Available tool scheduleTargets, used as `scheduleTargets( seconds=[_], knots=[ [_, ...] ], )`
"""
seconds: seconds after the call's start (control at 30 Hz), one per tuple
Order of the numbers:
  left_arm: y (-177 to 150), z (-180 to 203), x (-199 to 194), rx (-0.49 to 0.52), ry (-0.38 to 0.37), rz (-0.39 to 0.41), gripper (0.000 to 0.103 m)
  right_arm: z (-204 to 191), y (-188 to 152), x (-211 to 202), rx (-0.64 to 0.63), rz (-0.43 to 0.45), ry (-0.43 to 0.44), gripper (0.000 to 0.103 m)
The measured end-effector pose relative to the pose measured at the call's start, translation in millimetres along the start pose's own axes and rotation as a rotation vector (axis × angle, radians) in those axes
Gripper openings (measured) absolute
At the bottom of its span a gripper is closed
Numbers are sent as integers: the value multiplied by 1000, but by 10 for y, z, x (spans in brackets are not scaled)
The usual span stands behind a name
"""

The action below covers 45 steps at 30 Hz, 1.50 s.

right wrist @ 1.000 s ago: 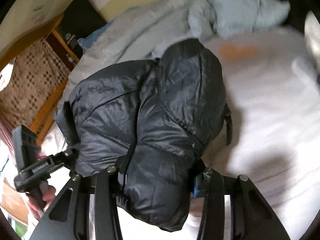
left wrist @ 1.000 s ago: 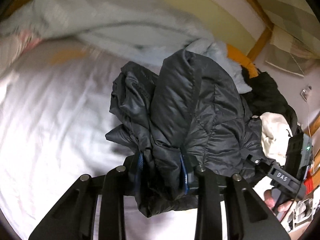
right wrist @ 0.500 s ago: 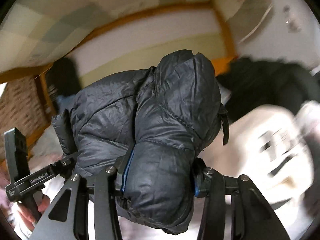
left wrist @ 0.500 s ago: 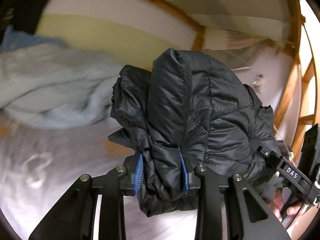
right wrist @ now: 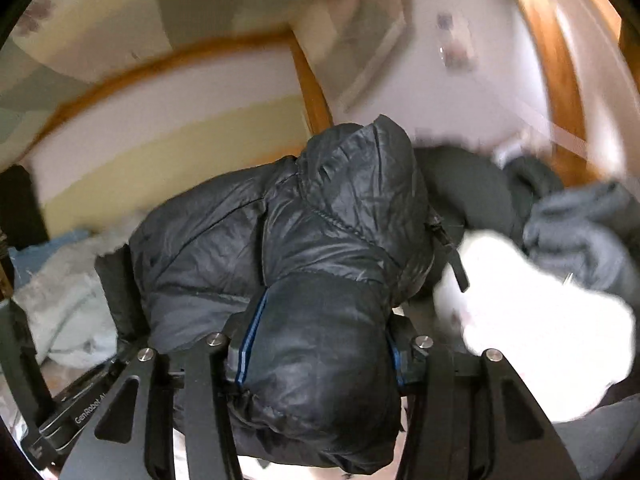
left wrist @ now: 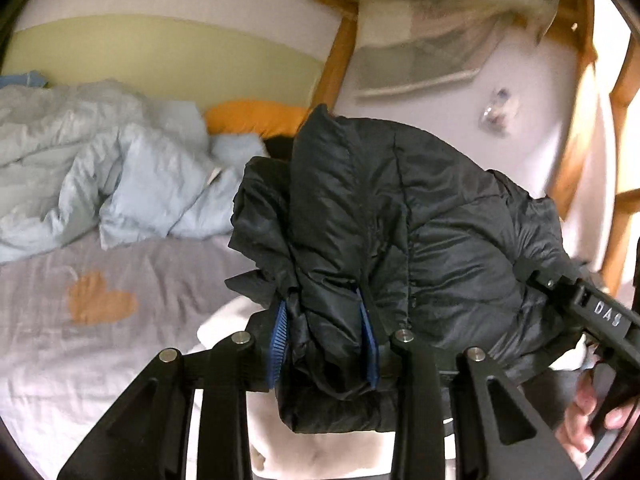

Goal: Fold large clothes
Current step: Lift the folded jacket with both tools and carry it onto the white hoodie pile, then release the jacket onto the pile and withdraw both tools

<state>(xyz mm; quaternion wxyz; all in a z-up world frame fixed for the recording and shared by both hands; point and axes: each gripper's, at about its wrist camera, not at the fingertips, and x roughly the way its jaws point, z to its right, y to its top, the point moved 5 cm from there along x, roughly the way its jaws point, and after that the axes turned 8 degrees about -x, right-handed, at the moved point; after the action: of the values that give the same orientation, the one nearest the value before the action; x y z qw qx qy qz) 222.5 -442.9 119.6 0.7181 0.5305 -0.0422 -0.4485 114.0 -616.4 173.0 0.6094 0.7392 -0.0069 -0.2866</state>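
A folded black puffer jacket hangs in the air between both grippers. My left gripper is shut on a bunched part of it, blue pads pressed into the fabric. In the right wrist view the same jacket fills the middle. My right gripper clamps a thick roll of it, and its jaws are opening with the roll still between the pads. The right gripper's body and a hand show at the left view's right edge.
A crumpled light blue duvet and an orange pillow lie on a grey sheet with an orange heart. A wooden bed post stands behind. A white garment, a grey one and a black one are piled at the right.
Both grippers have swung the jacket up off the white sheet and to the right, toward the wall and the clothes pile. The hold on the jacket looks the same.
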Motion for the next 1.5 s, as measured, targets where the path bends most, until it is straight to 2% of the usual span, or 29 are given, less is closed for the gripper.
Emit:
scheduleTargets(
  seconds=[0.07,0.13,0.2,0.23,0.27,0.3,0.43,0.53,0.63,0.73,0.8,0.9,0.97,1.1,1.23,1.4,1.5],
  knots=[
    [-94,-47,89,31,28,-6,34,41,-89,163,20,-22,30,57],
    [-163,-49,104,83,76,12,45,36,-115,207,29,-12,58,63],
    [-211,-8,64,181,182,67,79,46,-109,210,22,2,48,75],
    [-199,-26,37,225,230,108,86,52,-109,198,16,14,21,82],
    [-183,-43,-30,251,250,147,94,42,-127,198,13,25,-2,87],
    [-197,-31,-129,250,247,163,98,70,-143,236,15,34,-16,89],
    [-127,-200,-399,180,230,199,102,65,-170,72,51,89,-58,91],
    [-104,-228,-707,199,242,283,103,14,-161,-121,22,144,-96,103],
    [-80,-217,-1070,223,231,371,103,-216,-204,-455,-53,250,-137,103],
    [-113,-234,-1444,246,230,439,103,-462,-314,-725,-100,325,-114,103],
    [-167,-242,-1679,282,237,463,103,-657,-437,-887,-95,357,-61,103],
    [-297,-278,-2002,337,242,487,103,-966,-691,-986,-142,333,-9,103],
    [-394,-366,-2186,355,239,489,103,-1134,-888,-991,-178,306,-23,103],
    [-569,-690,-2326,320,253,454,103,-1328,-1271,-994,-133,260,19,103],
    [-804,-1087,-2270,296,289,412,103,-1510,-1704,-883,-126,227,-10,103],
    [-1112,-1459,-1931,334,338,354,103,-1658,-2112,-633,-131,176,-54,103],
    [-1270,-1582,-1783,375,382,378,103,-1639,-2303,-512,-85,166,-97,103]
  ],
)
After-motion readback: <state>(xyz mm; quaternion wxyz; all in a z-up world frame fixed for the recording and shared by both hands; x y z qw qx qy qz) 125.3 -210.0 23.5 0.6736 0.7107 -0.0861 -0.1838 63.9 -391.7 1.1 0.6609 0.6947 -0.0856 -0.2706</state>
